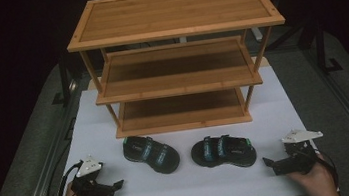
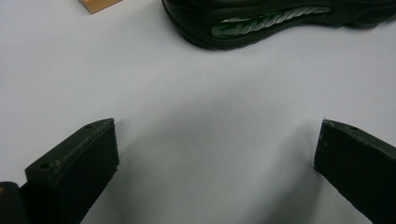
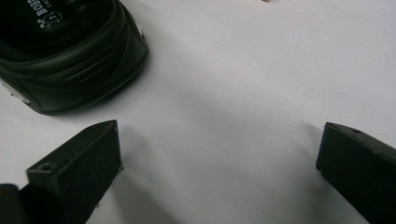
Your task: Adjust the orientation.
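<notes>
— So, where are your two claws at this moment?

— Down at the near edge of the white table sheet. My left black two-jaw gripper sits low at the near left corner in my hand, and my right black two-jaw gripper sits at the near right corner. Both point inward across the sheet.

— Are they clenched on anything?

— No. Both are released, jaws spread wide, with bare white sheet between them in each gripper view. Nothing is grasped.

— And the footwear?

— Two black strapped sandals with blue-green trim lie side by side on the sheet between my grippers. The left sandal lies slanted, just in front of the three-tier bamboo shelf rack; the right sandal lies near it, apart from it by a small gap. In the left gripper view the left sandal's sole edge shows ahead of my jaws, well clear of them. In the right gripper view the rounded end of the right sandal lies ahead and to one side, near one jaw but not touching.

— Anything on the rack?

— Its shelves are bare wood.
</notes>
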The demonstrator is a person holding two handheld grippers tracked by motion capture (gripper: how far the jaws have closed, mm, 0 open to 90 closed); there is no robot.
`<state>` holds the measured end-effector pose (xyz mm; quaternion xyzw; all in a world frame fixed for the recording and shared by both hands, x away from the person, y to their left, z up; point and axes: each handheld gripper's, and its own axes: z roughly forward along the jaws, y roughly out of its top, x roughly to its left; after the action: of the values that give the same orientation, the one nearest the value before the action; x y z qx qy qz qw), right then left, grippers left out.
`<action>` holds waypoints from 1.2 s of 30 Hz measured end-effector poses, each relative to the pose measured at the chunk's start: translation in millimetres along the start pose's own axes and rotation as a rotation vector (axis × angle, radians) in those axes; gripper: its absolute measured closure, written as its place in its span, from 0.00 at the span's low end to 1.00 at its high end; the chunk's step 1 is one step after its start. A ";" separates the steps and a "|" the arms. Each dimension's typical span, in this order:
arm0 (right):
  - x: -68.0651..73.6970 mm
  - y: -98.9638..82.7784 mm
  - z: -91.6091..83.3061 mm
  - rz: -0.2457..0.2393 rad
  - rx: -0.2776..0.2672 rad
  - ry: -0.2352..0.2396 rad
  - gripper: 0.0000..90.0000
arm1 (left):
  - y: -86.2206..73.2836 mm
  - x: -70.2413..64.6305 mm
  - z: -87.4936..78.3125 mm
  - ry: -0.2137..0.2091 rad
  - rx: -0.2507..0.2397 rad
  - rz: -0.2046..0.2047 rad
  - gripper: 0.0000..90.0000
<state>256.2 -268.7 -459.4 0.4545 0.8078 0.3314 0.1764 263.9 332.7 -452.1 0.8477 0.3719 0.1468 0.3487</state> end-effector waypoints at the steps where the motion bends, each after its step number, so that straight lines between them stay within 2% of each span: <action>1: 0.0 0.0 0.0 0.000 0.000 0.000 0.00 | 0.0 0.5 -0.5 -0.002 -0.001 -0.005 0.00; 6: -0.1 -0.1 0.0 0.001 -0.001 0.000 0.00 | -1.6 4.4 -5.2 -0.009 -0.048 -0.039 0.11; 7: -0.1 -0.1 0.0 0.000 -0.001 0.000 0.00 | -1.9 4.5 -5.5 -0.012 -0.056 -0.038 0.18; 10: -0.1 -0.2 0.1 0.000 -0.003 0.000 0.00 | -1.1 3.2 -6.1 0.002 -0.046 -0.002 0.23; 11: -0.1 -0.3 0.0 -0.001 -0.003 0.000 0.00 | 0.2 3.7 -7.3 -0.014 -0.046 0.012 0.36; 12: -0.1 -0.3 0.0 -0.001 -0.003 0.000 0.00 | 0.2 3.7 -7.3 -0.014 -0.046 0.012 0.41; 13: -0.2 -0.4 0.1 -0.003 -0.004 0.000 0.00 | 1.0 3.8 -7.7 -0.022 -0.048 0.011 0.41; 14: -0.1 -0.4 0.1 -0.003 -0.004 -0.001 0.00 | 3.7 4.2 -9.6 -0.048 -0.058 0.011 0.58; 15: -0.1 -0.4 0.1 -0.003 -0.004 -0.001 0.00 | 3.7 4.2 -9.6 -0.048 -0.058 0.011 0.63; 16: -0.1 -0.4 0.1 -0.003 -0.003 -0.001 0.00 | 6.5 4.1 -11.4 -0.061 -0.065 0.015 0.63; 18: 0.0 -0.4 0.1 -0.003 -0.003 -0.001 0.00 | 12.4 4.3 -14.8 -0.079 -0.085 0.022 0.85; 19: 0.0 -0.4 0.1 -0.003 -0.004 -0.001 0.00 | 15.4 4.6 -16.5 -0.075 -0.090 0.024 0.95; 20: 0.0 -0.4 0.1 -0.003 -0.003 -0.001 0.00 | 19.3 5.5 -18.0 -0.071 -0.087 0.019 1.00; 25: -0.3 -0.1 0.1 0.001 -0.001 0.001 0.00 | 33.1 10.6 -18.7 -0.068 -0.080 0.012 1.00; 32: -0.4 -0.1 0.2 0.000 -0.002 0.001 0.00 | 50.4 20.9 -17.8 -0.063 -0.105 0.020 1.00; 34: -0.4 -0.1 0.2 0.000 -0.002 0.001 0.00 | 55.1 25.0 -16.7 -0.072 -0.118 0.011 1.00; 36: -0.3 -0.1 0.2 0.001 -0.002 0.001 0.00 | 60.7 28.5 -14.7 -0.072 -0.117 0.022 1.00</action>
<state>256.5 -269.0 -459.6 0.4544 0.8074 0.3324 0.1763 307.9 331.5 -399.5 0.8346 0.3407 0.1413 0.4091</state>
